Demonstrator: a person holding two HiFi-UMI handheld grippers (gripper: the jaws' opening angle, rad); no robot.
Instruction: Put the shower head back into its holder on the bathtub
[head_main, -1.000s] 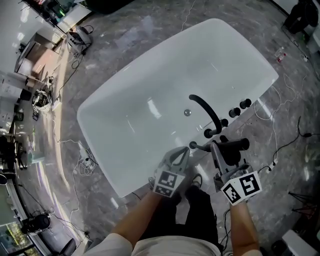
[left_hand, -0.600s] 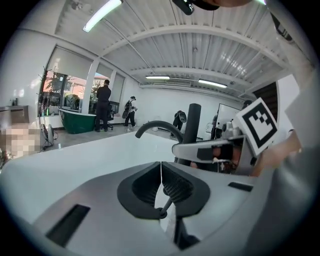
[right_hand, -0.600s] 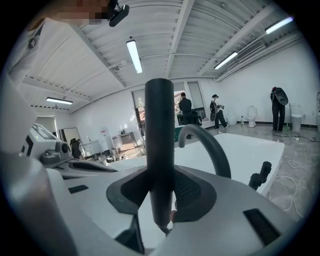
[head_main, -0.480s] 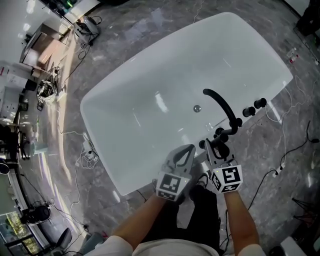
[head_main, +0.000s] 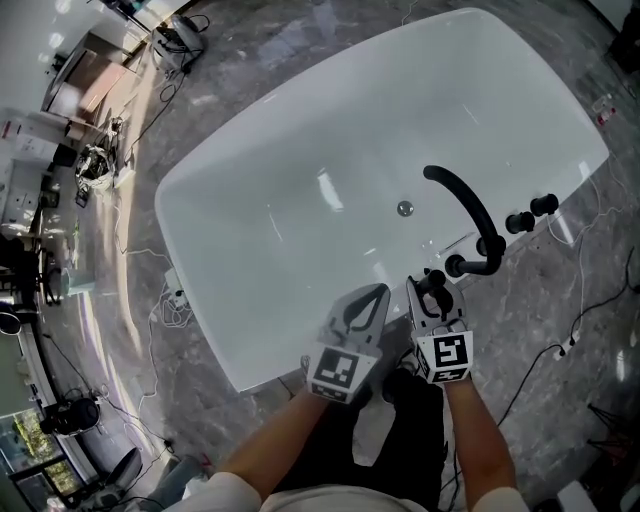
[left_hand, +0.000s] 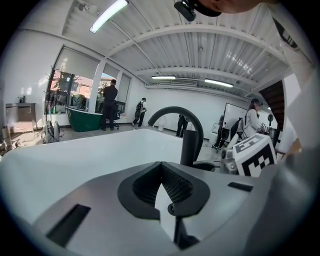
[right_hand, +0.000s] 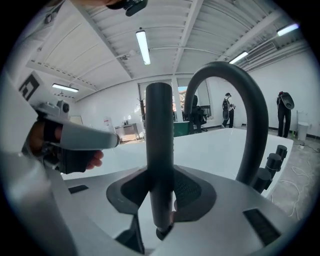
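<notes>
Side by side at the bathtub (head_main: 290, 230) rim, right claw (head_main: 431, 292) grips the upright shower head (right_hand: 159, 150); left claw (head_main: 366, 300) clenched empty.

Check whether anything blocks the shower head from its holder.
Nothing visible does. The right gripper holds the shower head upright at the tub rim, beside the faucet; the holder itself is hidden under the gripper.

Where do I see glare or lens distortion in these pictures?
Head view: white streaks of glare lie on the bathtub, and the glossy floor carries a pale sheen at left. Left gripper view and right gripper view: heavy fisheye, black corners, bowed ceiling beams; the shower head looms large close to the lens.
</notes>
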